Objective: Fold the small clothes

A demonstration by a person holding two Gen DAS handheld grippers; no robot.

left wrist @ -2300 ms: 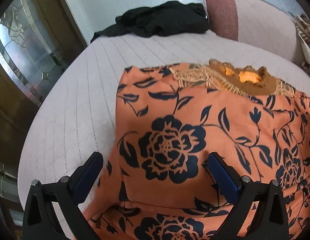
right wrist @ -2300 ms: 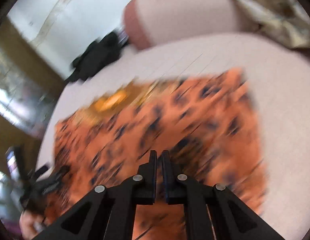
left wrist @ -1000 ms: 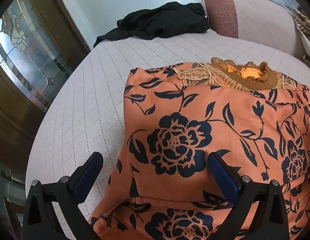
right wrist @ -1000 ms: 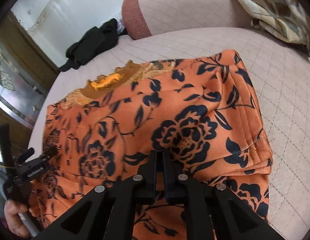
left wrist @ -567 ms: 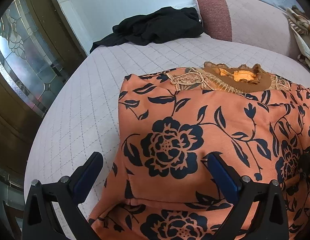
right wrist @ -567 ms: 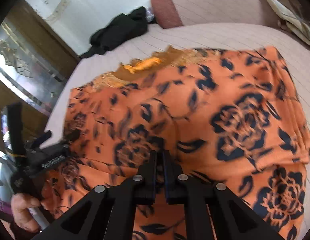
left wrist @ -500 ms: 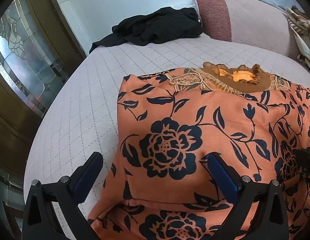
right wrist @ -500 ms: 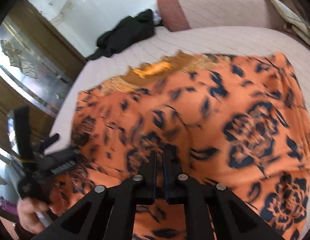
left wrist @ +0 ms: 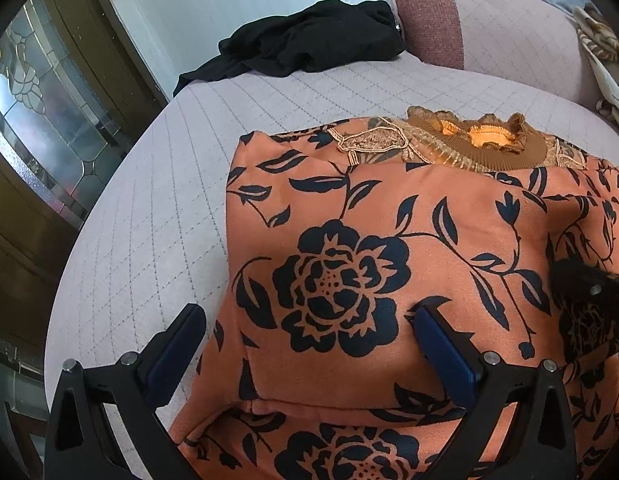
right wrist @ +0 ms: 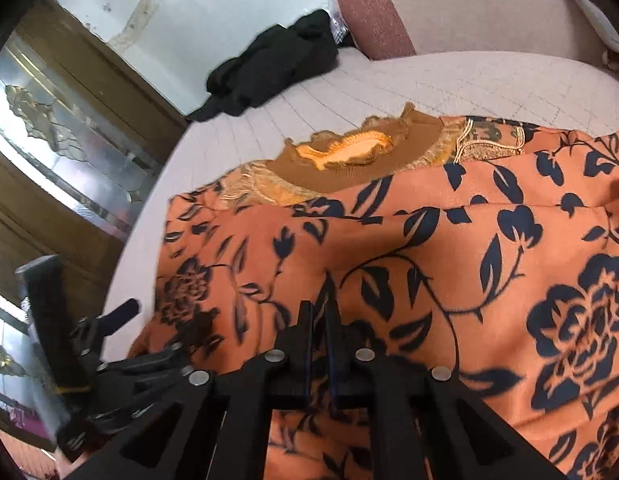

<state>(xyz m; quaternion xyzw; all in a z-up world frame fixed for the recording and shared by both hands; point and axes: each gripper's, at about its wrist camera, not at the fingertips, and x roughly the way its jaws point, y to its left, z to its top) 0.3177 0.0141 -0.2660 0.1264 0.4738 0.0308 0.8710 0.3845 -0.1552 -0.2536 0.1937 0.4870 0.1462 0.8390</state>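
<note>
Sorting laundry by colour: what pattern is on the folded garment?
Orange garment with dark navy flowers and leaves; clearest in the left wrist view.

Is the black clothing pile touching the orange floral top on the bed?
Apart. In the left wrist view, a wide strip of bare quilted bed cover separates the black clothing pile from the orange floral top.
</note>
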